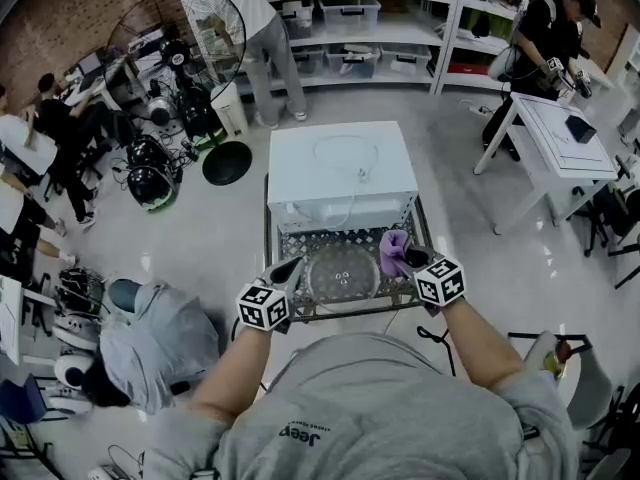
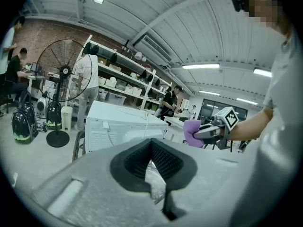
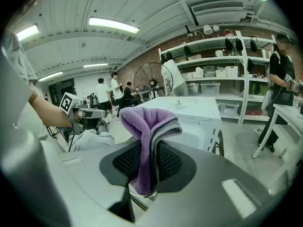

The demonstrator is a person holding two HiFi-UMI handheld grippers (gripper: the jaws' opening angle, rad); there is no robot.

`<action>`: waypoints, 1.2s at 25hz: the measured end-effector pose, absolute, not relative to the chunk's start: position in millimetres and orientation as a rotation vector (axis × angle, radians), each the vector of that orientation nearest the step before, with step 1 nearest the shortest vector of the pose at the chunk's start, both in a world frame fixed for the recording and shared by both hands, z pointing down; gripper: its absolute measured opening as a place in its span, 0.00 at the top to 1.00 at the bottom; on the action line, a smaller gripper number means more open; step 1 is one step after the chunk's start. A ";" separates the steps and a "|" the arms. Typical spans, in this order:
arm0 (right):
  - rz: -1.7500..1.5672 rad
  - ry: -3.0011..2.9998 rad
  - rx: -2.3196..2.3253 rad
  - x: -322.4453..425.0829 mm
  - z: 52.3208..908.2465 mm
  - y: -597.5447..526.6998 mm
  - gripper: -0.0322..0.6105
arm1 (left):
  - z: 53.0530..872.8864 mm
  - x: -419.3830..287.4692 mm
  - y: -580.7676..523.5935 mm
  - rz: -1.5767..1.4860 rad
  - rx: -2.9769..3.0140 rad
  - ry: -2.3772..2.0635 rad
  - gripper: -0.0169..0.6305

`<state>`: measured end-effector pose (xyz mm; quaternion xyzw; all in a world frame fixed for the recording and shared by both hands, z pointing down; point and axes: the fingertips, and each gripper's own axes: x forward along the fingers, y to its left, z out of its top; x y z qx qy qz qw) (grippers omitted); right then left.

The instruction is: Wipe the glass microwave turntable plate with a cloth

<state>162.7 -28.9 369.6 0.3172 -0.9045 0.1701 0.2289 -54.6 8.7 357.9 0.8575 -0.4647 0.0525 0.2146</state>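
The round glass turntable plate lies over the wire cart top in front of the white microwave. My left gripper is at the plate's left rim; in the left gripper view its jaws stand shut on the shiny glass edge. My right gripper is at the plate's right side, shut on a folded purple cloth. In the right gripper view the cloth bulges up out of the pinched jaws. It hangs just above the plate's right rim.
A person in grey crouches on the floor left of the cart. A standing fan and bags are at the back left. A white table stands to the right, shelves behind, with people standing near them.
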 end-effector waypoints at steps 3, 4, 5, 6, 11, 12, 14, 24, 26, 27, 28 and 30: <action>0.461 -2.484 0.867 163.3 371.2 -29.3 0.81 | 357.8 -52.2 8.0 0.138 2.378 -1.289 0.98; 0.449 -2.478 0.867 163.7 371.1 -29.8 0.81 | 357.5 -50.9 7.9 0.138 2.379 -1.285 0.98; 0.432 -2.469 0.869 164.3 371.0 -30.6 0.81 | 357.3 -49.6 7.8 0.140 2.381 -1.281 0.98; 0.416 -2.460 0.871 164.7 370.6 -31.5 0.81 | 357.2 -48.4 7.7 0.144 2.383 -1.277 0.98; 0.408 -2.460 0.870 164.9 368.3 -35.2 0.81 | 357.6 -46.3 6.8 0.152 2.387 -1.271 0.98; 0.409 -2.460 0.871 165.6 368.3 -35.7 0.81 | 357.4 -46.3 6.5 0.150 2.387 -1.271 0.98; 0.410 -2.458 0.875 167.1 368.5 -36.2 0.81 | 356.6 -46.3 5.9 0.148 2.388 -1.271 0.98; 0.417 -2.456 0.875 169.3 371.2 -31.3 0.81 | 356.7 -45.9 8.1 0.146 2.394 -1.271 0.98; 0.417 -2.455 0.873 169.3 370.7 -30.1 0.81 | 355.3 -45.4 8.7 0.144 2.394 -1.271 0.98; 0.416 -2.455 0.872 169.2 370.3 -29.7 0.81 | 354.6 -45.2 8.9 0.142 2.394 -1.270 0.98; 0.416 -2.455 0.870 169.0 369.8 -29.4 0.81 | 353.8 -45.1 8.8 0.140 2.394 -1.270 0.98; 0.416 -2.456 0.868 168.9 368.9 -29.2 0.81 | 352.1 -45.1 8.4 0.135 2.393 -1.271 0.98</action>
